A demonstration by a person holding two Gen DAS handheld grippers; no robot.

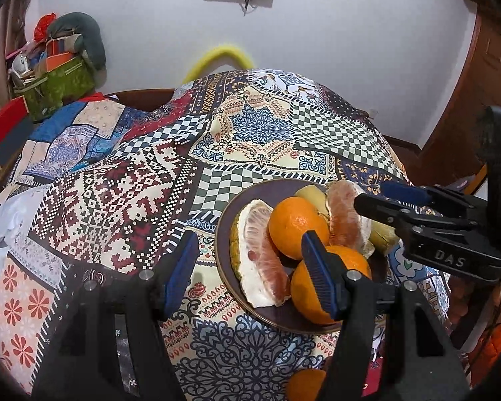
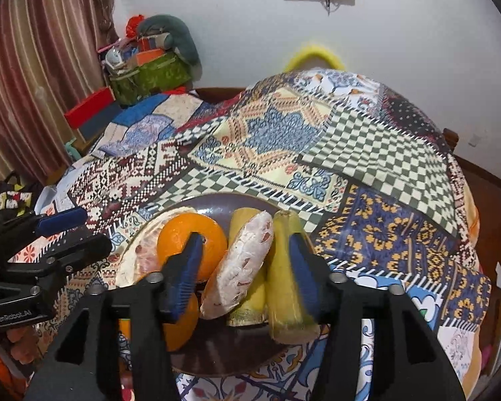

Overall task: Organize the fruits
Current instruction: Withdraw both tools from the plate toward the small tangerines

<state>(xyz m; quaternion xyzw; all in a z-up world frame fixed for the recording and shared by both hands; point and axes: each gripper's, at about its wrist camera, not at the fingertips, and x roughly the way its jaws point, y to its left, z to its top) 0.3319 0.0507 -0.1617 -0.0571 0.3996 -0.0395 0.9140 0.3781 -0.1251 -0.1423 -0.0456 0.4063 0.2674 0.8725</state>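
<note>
**Ana:** Brown plate (image 1: 224,234) on the patchwork cloth (image 1: 123,200) over the bench, and it's loaded: two oranges, two pomelo wedges, two pale yellow pieces at the back.

**Ben:** Left gripper (image 1: 250,264) hangs over the plate's near-left edge, jaws wide apart, nothing between them. One blue pad sits in front of the near orange (image 1: 317,297); the other is out over the cloth.

**Ana:** Far orange (image 1: 294,224) rests between the white-rinded pomelo wedge (image 1: 260,260) and the peeled pomelo segment (image 2: 240,260).

**Ben:** Right gripper (image 2: 245,264) is over the plate too, jaws spread either side of that peeled segment. I can't tell whether either pad touches fruit.

**Ana:** Right pad overlaps the nearer yellow piece (image 2: 284,284); the other yellow piece (image 2: 247,287) lies just behind the segment.

**Ben:** Third orange (image 1: 304,384) off the plate, at the bottom edge.
</note>
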